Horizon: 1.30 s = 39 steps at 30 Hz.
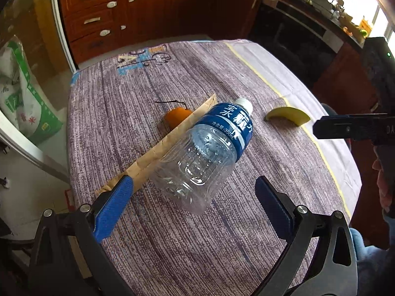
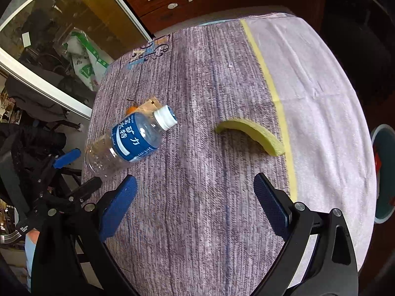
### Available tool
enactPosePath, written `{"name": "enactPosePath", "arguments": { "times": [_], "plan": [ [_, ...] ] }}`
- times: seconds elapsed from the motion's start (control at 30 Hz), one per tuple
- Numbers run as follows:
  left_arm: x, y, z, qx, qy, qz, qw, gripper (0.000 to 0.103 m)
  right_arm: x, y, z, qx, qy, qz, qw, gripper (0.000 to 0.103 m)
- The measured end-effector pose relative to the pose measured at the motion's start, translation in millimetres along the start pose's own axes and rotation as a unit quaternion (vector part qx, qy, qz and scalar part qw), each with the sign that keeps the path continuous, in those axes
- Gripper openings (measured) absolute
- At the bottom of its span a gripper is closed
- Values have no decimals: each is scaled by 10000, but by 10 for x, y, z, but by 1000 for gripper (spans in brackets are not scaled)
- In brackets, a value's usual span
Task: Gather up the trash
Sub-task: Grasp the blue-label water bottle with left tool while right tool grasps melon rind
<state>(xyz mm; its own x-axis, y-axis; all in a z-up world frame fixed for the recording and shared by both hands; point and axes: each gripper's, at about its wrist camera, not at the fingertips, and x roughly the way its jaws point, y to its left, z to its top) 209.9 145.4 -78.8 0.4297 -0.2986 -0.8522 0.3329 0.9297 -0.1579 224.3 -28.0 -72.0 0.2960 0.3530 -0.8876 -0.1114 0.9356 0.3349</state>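
Observation:
An empty clear plastic bottle [image 1: 205, 153] with a blue label and white cap lies on its side on the table; it also shows in the right wrist view [image 2: 130, 140]. A flat brown paper wrapper [image 1: 158, 153] lies along its left side, and an orange peel [image 1: 176, 117] sits behind that. A yellow-green curved rind [image 1: 287, 116] lies to the right, also in the right wrist view [image 2: 251, 134]. My left gripper [image 1: 193, 196] is open, with the bottle's base between its fingers. My right gripper [image 2: 195, 193] is open and empty, short of the rind.
The table [image 1: 222, 246] wears a purple-grey cloth with a yellow stripe and pale border at right. Wooden drawers [image 1: 98, 17] stand behind. A printed sack [image 1: 22, 93] leans at left. A round bin [image 2: 384, 175] sits on the floor at right.

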Motion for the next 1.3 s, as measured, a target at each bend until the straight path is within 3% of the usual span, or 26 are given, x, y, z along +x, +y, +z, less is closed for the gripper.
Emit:
{"name": "enactPosePath", "arguments": {
  "times": [0.2,0.33,0.5,0.77,0.83,0.93,1.1,1.2,1.27,1.3],
  "plan": [
    [102,-87,44,200,-90,-480,9986,98,219,152,173,198,133,154,9996,91],
    [102,-156,3,194,-68,-1001,9948,80,340,186,191,224,254,185,9993,91],
    [92,-361,-92,306,24,-1422,9894,79,423,140,178,255,375,217,9987,91],
    [-21,-344,121,133,-148,-1010,9947,84,44,-232,292,11,-217,-182,9996,91],
    [79,-380,188,69,-13,-982,9951,90,47,-347,343,-70,-277,-376,9989,91],
    [288,-515,245,139,294,-991,9945,90,158,-509,344,-264,-207,-641,9974,91],
    [621,-644,304,176,624,-611,9960,90,410,-614,278,-634,0,-899,9939,91],
    [751,-647,327,43,731,-504,9960,90,540,-633,298,-730,88,-935,9929,67],
    [790,-673,344,3,748,-410,9964,90,606,-679,303,-699,135,-930,9931,40],
    [798,-691,341,5,756,-349,9965,90,590,-667,294,-741,32,-942,9928,38]
  ]
}}
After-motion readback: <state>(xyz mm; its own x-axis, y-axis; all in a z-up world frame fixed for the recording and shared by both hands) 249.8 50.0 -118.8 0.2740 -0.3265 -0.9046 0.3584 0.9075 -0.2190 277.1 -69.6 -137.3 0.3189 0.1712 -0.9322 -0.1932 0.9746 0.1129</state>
